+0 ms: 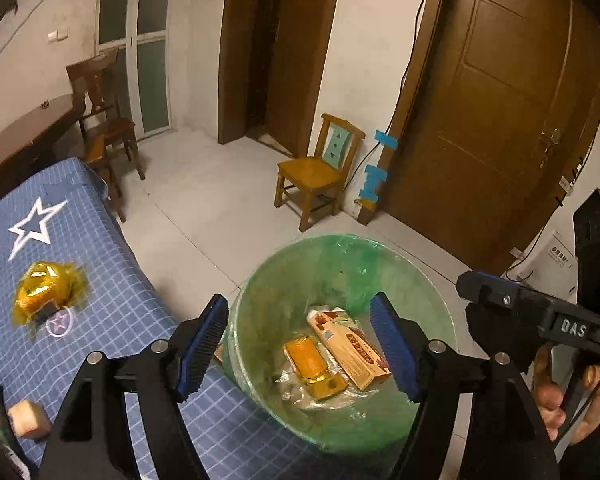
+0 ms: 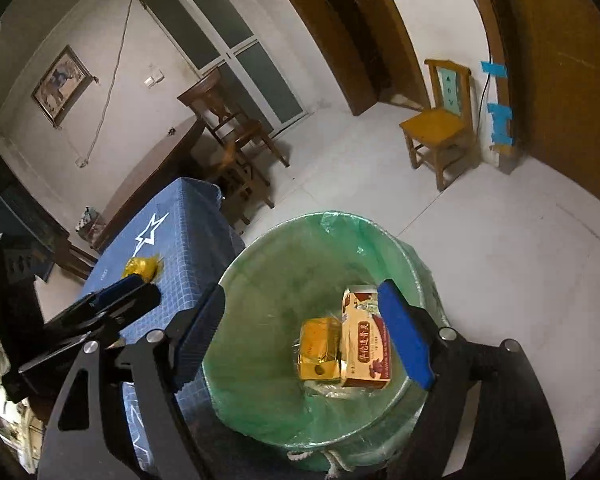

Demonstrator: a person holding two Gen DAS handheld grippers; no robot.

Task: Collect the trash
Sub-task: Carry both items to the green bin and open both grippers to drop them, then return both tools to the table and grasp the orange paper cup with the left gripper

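1. Left wrist view: close above the green-lined trash bin (image 1: pixel 340 336), facing down and forward, toward the doors.
2. Right wrist view: similar, bin (image 2: pixel 312 344) nearer.
3. Shared: bin, blue checked tablecloth (image 1: pixel 100 280) (image 2: pixel 180 240), yellow chair (image 1: pixel 316 172) (image 2: pixel 440 124).

Left gripper (image 1: pixel 300 350) jaws wide apart above green-lined bin (image 1: pixel 440 300). Inside bin: gold packet (image 1: pixel 314 366), tan box (image 1: pixel 352 346). On blue checked counter (image 1: pixel 120 300) at left: crumpled gold wrapper (image 1: pixel 46 290), beige cube (image 1: pixel 28 419) near.

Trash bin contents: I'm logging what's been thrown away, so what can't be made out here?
- Left wrist view: the right finger covers part of the bin floor.
- Right wrist view: print on the red-and-cream box is too small to read.
- Left wrist view: the beige block lies by the frame edge; unidentifiable.
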